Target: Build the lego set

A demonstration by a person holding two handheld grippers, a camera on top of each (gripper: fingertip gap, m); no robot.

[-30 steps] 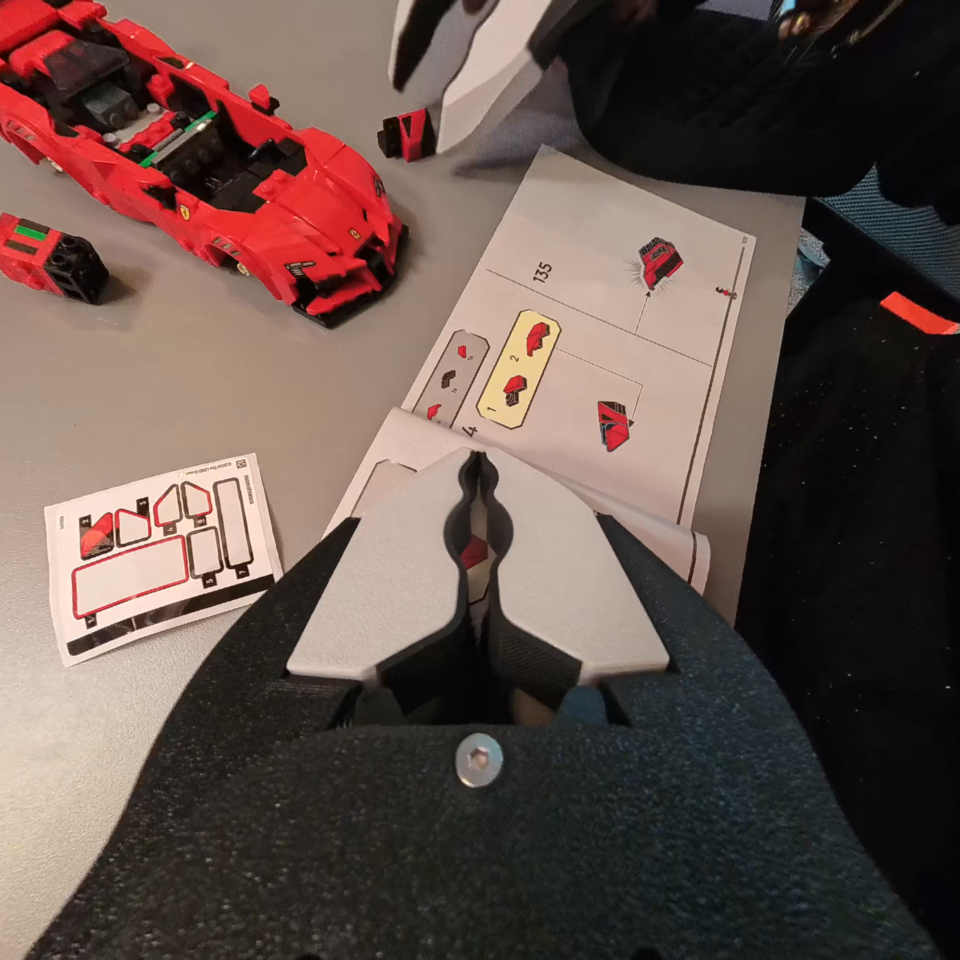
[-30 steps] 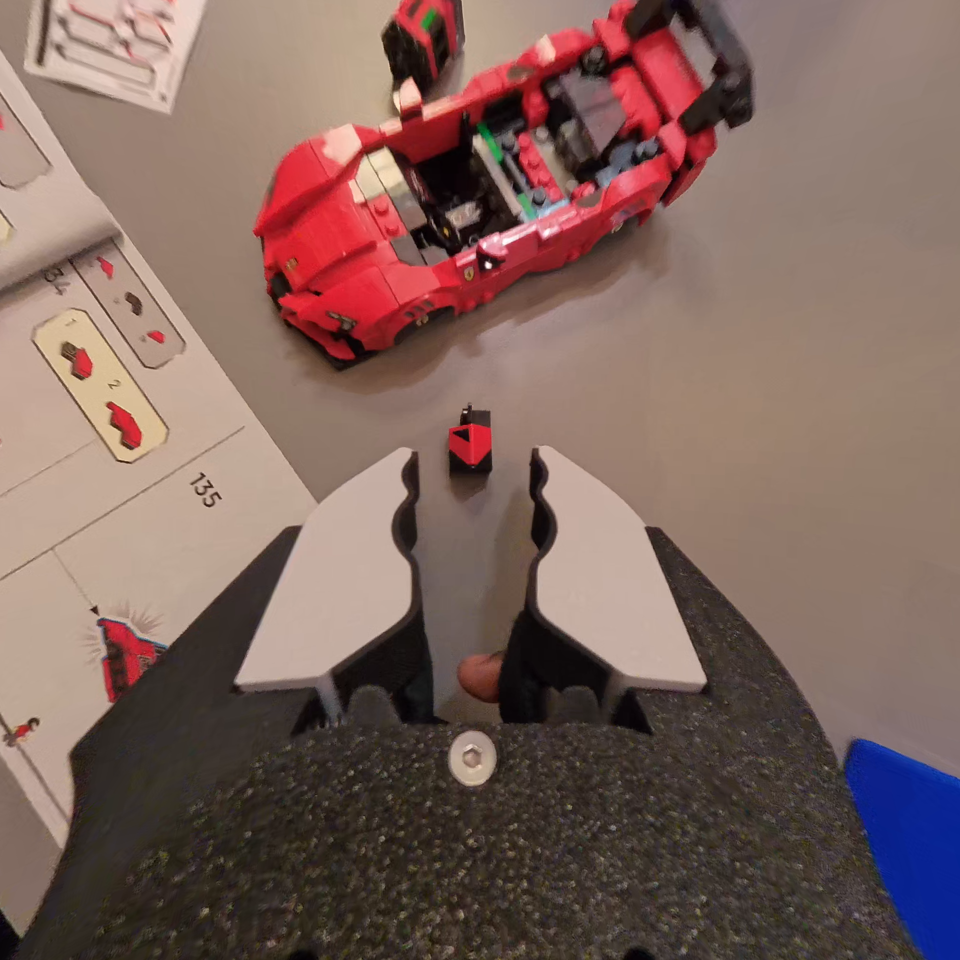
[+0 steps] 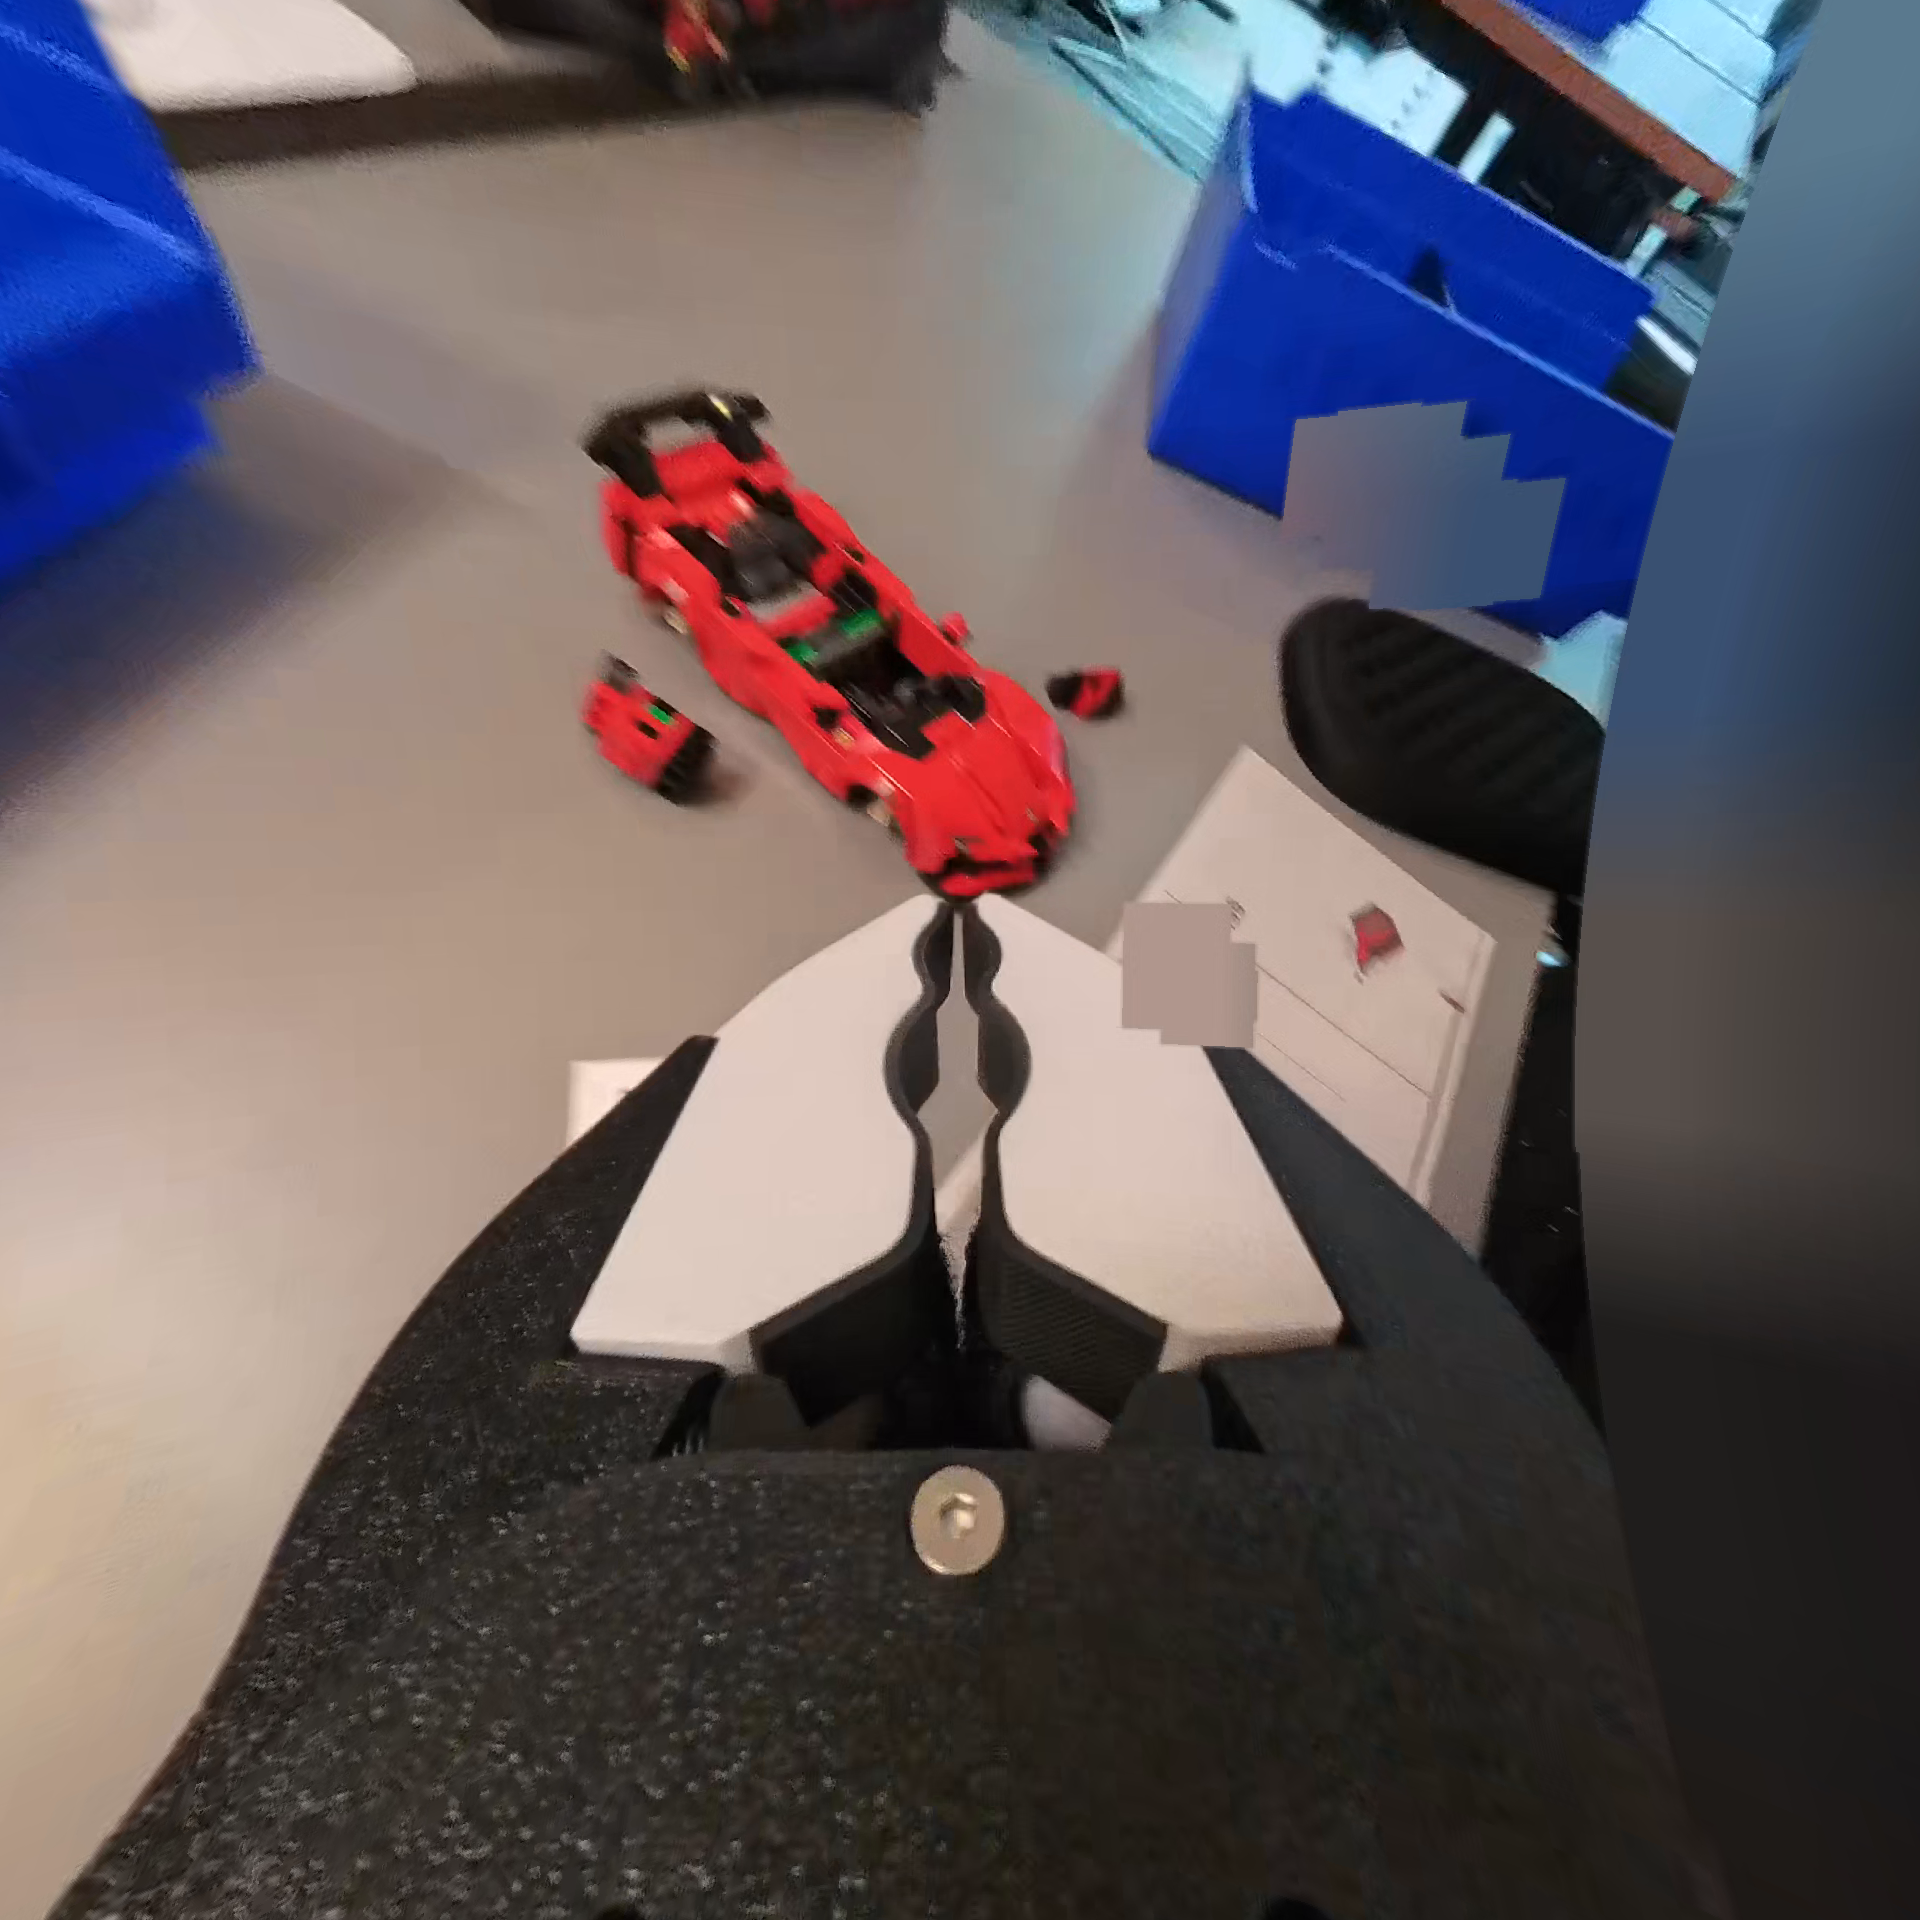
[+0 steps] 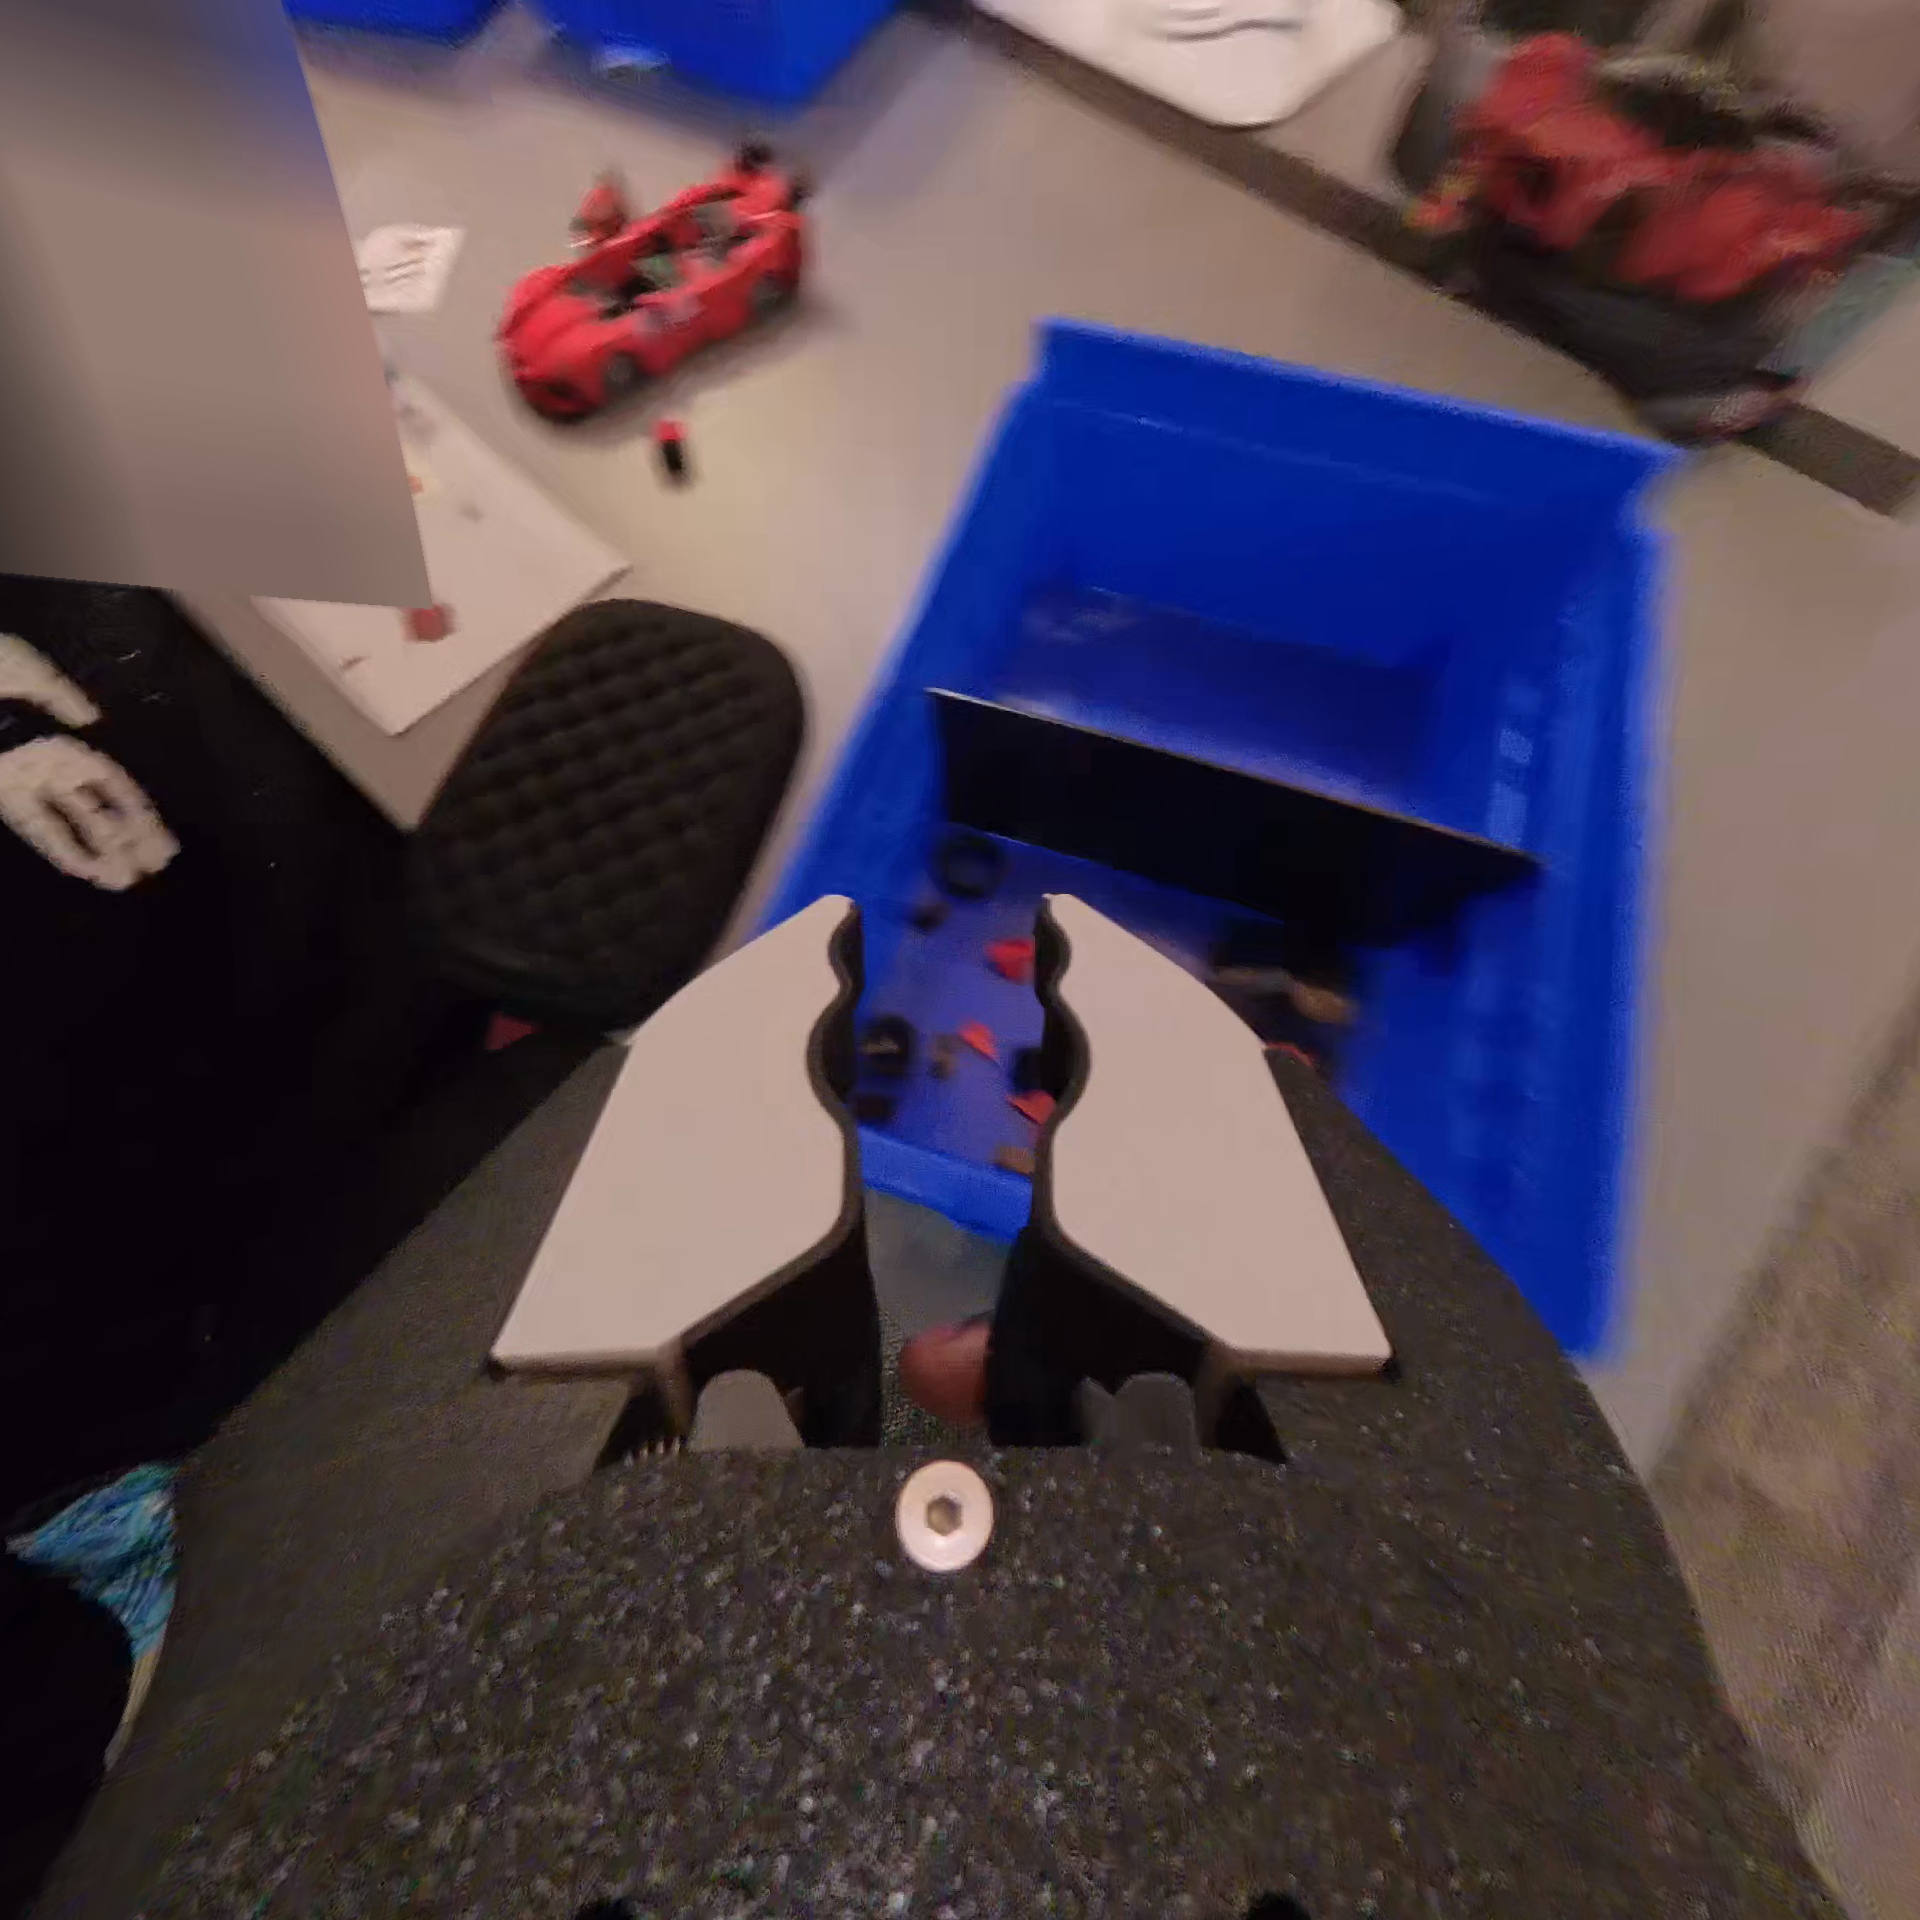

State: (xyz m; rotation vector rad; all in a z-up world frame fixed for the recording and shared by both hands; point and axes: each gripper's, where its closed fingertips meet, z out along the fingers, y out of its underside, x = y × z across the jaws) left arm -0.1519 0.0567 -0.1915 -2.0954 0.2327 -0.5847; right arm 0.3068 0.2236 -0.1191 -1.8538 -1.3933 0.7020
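A: In the left wrist view, what is showing?

B: A grey table (image 3: 312, 935) is filling most of the frame, with blue bins (image 3: 1382, 343) sitting at the upper right and upper left. The red car (image 3: 831, 665) is lying at the centre, nose towards the camera, its top open and showing black and green parts. A small red and black chunk (image 3: 639, 732) is lying just to its left, and a small red piece (image 3: 1086, 691) just to its right. The instruction booklet (image 3: 1340, 997) is lying at the right centre. The left gripper (image 3: 961, 920) is pointing at the car's nose, its tips together with nothing between them.

A: And a second ago?

B: The camera was much closer to the booklet; now the car is looking smaller and farther off.

A: The right wrist view?

B: All blurred. The car (image 4: 655, 291) is sitting at the upper left, the small piece (image 4: 670, 447) below it. A blue bin (image 4: 1558, 883) with a black divider (image 4: 1226, 821) is taking up the centre right, loose red and black parts (image 4: 977, 1039) lying on its floor. The right gripper (image 4: 948, 914) is hanging over them, tips apart and empty. Earlier it was framing the small piece on the table.
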